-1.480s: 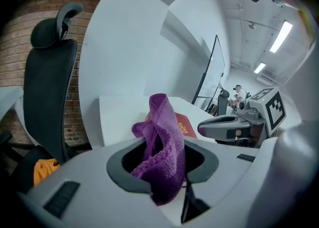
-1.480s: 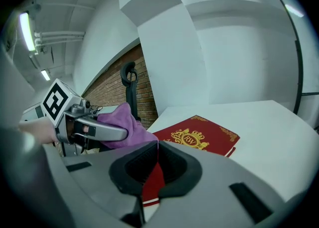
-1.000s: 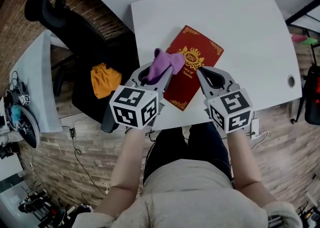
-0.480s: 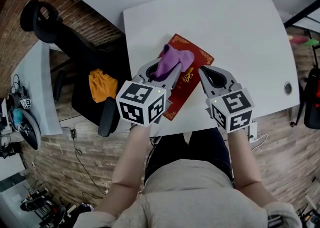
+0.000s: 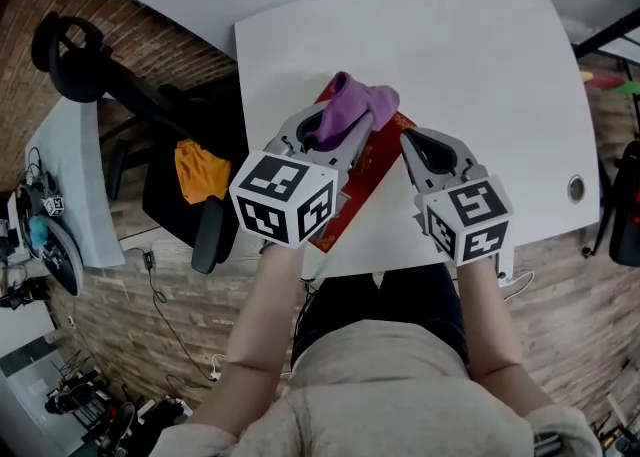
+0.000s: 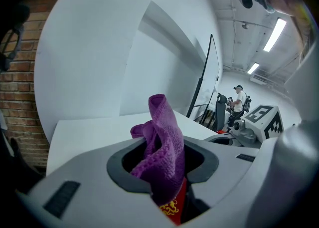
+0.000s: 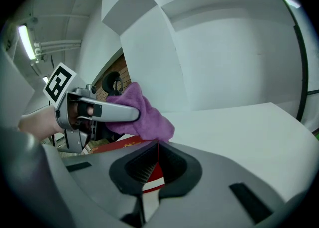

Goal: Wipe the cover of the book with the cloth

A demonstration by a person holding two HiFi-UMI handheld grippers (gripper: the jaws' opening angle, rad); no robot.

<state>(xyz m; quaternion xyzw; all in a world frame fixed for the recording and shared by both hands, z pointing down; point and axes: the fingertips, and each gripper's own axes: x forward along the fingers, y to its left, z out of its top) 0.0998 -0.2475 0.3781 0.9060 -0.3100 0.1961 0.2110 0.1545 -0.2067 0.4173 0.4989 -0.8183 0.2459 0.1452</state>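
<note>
**Wiping: one book [image 5: 372,160], one cloth [image 5: 358,105]**

The left gripper [image 5: 335,130] clamps the cloth on the red book by the table's [image 5: 480,55] near-left corner. The right gripper [image 5: 408,137], jaws together, touches the book's edge. Only the left gripper view shows a distant person [image 6: 238,100].

Cloth [image 5: 362,105] atop book [image 5: 373,157]; book on table [image 5: 480,55].

The tabletop [image 5: 480,55] is bare past the book [image 5: 372,160], and a black chair [image 5: 160,195] stands close on its left.
</note>
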